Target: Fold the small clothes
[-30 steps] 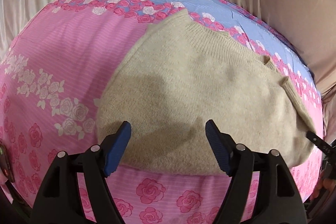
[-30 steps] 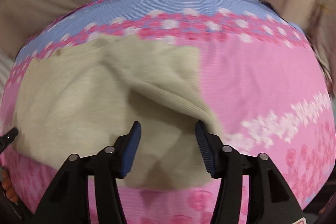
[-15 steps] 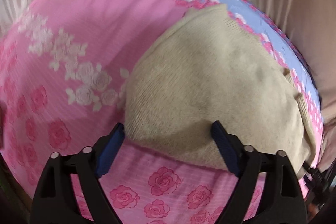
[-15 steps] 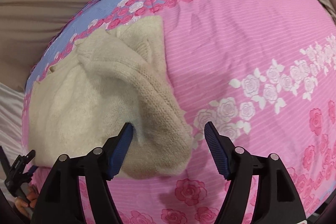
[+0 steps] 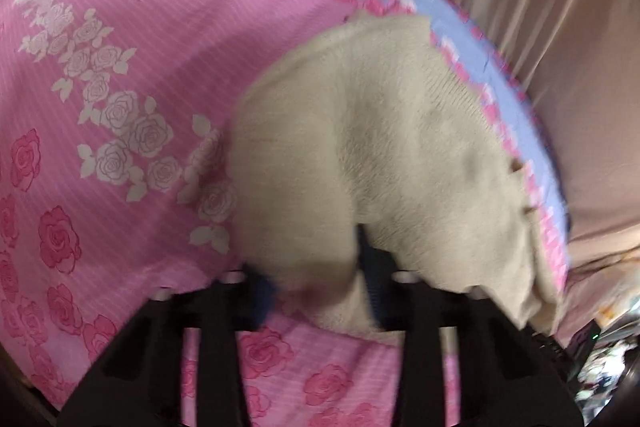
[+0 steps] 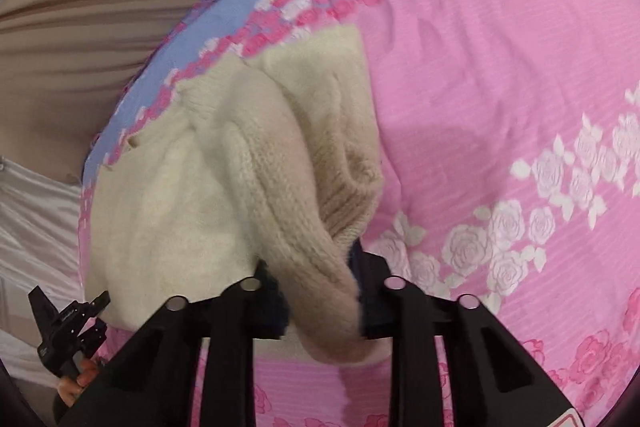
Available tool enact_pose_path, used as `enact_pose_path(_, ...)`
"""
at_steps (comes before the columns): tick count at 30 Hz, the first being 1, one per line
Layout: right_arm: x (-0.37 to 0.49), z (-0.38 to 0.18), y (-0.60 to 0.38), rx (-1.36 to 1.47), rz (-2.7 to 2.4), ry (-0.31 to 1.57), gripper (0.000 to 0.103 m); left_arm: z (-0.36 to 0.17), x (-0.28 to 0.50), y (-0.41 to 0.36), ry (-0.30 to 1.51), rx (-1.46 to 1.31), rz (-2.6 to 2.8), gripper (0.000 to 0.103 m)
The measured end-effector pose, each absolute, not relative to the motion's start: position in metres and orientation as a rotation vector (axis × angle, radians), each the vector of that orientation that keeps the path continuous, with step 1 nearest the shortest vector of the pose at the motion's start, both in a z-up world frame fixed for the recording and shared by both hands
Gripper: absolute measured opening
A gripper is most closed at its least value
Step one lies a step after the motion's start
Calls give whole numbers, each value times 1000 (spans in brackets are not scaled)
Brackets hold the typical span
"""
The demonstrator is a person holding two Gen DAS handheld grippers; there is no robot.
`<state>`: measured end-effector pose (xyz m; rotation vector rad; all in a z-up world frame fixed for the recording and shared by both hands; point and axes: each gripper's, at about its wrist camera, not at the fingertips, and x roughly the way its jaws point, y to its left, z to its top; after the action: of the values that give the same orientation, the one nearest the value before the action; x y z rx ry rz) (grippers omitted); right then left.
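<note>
The left gripper (image 5: 316, 287) pinches the near edge of the beige sweater (image 5: 384, 155) between its fingers, and the right gripper (image 6: 320, 291) likewise clamps a rolled, ribbed fold of it. Beyond the fingers, the sweater lies bunched on the pink rose-print sheet (image 6: 500, 75).
</note>
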<state>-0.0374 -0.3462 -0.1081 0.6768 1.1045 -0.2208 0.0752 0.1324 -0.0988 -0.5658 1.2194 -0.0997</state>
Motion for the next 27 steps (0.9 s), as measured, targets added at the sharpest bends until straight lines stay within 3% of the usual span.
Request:
enact_pose_path(5,-49,-36,-362,598,-211,964,7,-56,66,129,1137,-595,-196,24)
enact_pose_path(10,-86,-17,-386,505,-260,970,8,-59,39,119,1195,-588,-231,25)
enact_pose_path(15,-116,-97,-398,537,-337,1202,21,-106,16,112,1289,-561,-110,35)
enact_pose_path(16,-120,-92,-397,553,-330,1161,22,-103,16,114,1277,-577,-100,37)
enact_pose_path(17,-121,-84,-396,547,-332,1122,31,-97,18,115,1263,-577,-83,39)
enact_pose_path(19,-115,-61,-394,458,-352,1047,46,-85,22,118,1225,-546,-39,53)
enact_pose_path(24,-60,-46,-379,285,-238,1030,61,-55,42,109,1143,-381,20,58)
enact_pose_path(26,-36,-54,-363,225,-170,1059,65,-45,55,99,1110,-291,16,66)
enact_pose_path(27,-23,-62,-351,190,-127,1089,65,-44,61,96,1108,-258,3,78)
